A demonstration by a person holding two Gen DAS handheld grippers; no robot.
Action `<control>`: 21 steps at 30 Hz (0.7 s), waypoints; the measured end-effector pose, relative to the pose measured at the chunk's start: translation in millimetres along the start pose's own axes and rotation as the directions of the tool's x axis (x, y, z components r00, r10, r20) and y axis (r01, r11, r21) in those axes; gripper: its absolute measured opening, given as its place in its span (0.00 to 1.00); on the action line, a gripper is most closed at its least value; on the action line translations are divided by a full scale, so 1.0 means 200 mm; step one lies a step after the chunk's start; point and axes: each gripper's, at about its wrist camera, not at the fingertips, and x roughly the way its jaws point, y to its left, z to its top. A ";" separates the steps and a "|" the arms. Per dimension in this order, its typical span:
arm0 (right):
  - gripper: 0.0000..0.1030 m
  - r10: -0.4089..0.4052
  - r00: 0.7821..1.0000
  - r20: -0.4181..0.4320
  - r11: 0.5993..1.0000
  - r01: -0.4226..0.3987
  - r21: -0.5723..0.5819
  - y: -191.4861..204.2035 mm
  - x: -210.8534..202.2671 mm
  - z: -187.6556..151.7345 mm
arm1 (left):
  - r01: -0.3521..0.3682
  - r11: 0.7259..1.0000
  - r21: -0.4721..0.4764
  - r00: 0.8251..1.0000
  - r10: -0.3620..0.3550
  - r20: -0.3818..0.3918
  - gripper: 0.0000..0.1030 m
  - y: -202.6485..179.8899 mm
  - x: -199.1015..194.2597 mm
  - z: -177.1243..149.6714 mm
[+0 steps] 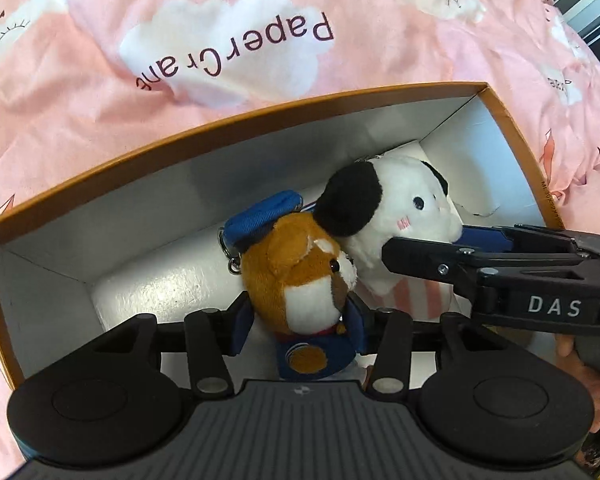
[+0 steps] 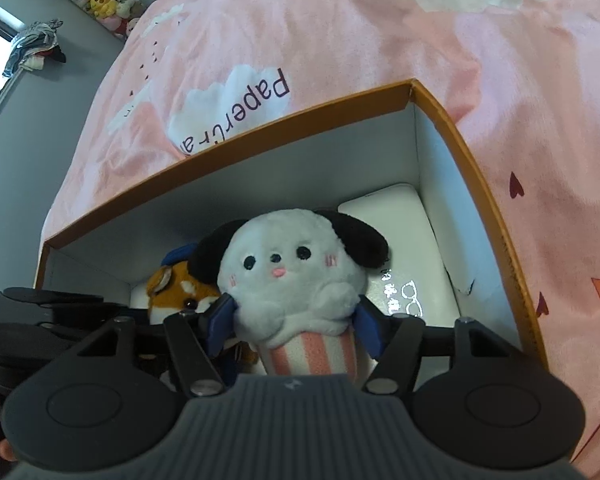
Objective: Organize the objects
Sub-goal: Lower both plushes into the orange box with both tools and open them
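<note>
Both toys are in the box (image 1: pixel 260 110). The left gripper (image 1: pixel 300 320) squeezes the brown bear (image 1: pixel 300 276); the right gripper (image 2: pixel 294 320) squeezes the white puppy (image 2: pixel 296 272). Letting go is left.

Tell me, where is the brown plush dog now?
The brown plush dog is inside the orange box, between the fingers of the left claw. The white plush puppy, in the right claw, touches its right side.

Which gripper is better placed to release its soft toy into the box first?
Probably the left gripper: its brown plush dog in blue uniform sits low inside the orange-rimmed cardboard box, with free floor ahead.
</note>
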 end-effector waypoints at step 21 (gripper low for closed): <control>0.28 -0.023 1.000 -0.005 0.982 0.021 -0.186 0.04 -0.03 -0.02 | -0.102 0.994 -0.034 0.985 0.106 0.139 0.32 -0.04 -0.06 -0.07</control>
